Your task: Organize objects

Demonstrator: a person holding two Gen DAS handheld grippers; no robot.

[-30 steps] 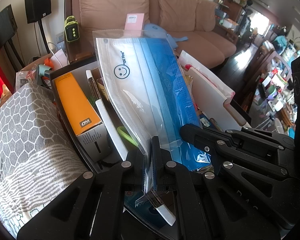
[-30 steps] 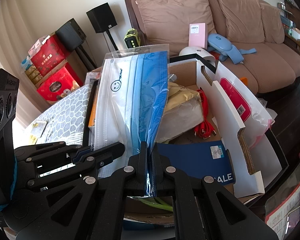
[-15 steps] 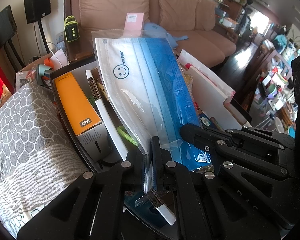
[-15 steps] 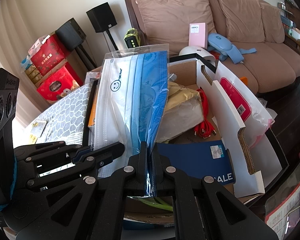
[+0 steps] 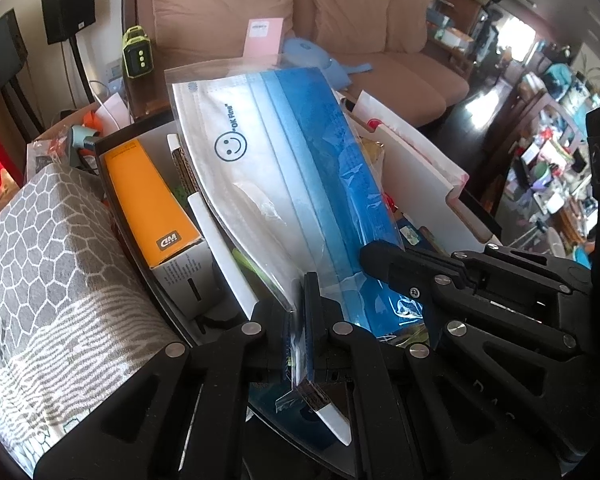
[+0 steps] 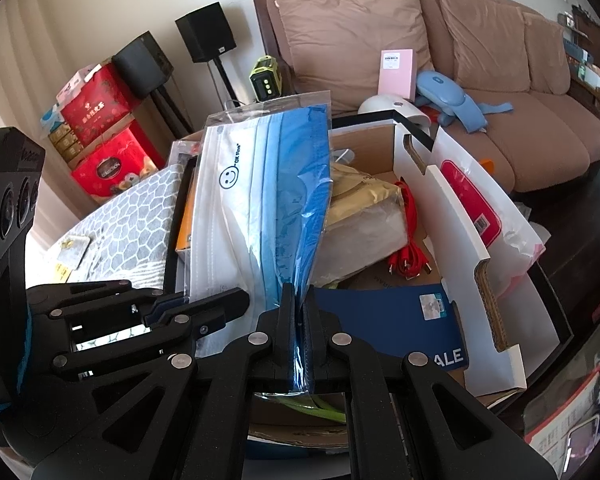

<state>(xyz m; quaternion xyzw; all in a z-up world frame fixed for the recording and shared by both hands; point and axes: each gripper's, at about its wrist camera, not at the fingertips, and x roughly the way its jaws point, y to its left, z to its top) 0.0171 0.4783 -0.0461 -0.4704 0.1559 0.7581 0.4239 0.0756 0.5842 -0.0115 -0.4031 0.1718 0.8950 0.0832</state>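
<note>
Mask pack, a clear bag of white and blue face masks with a smiley printed on it, is up in the air over the open cardboard box, pinched along its near edge by both tools. The left gripper has its jaws clamped narrow on the bag's left corner; the right gripper is squeezed just as tight on the blue side. The bag stands tilted, its far end leaning toward the sofa.

Below it the box is crowded: an orange carton on the left, a wrapped tan bundle, red cables and a dark blue folder on the right. That is the danger, I'd say. The plastic is slick and floppy, held only at one edge, so a skewed pull could slide it out of one grip. Lowered carelessly, it may buckle on the bundle or snag the white cardboard divider instead of slotting in flat.
</note>
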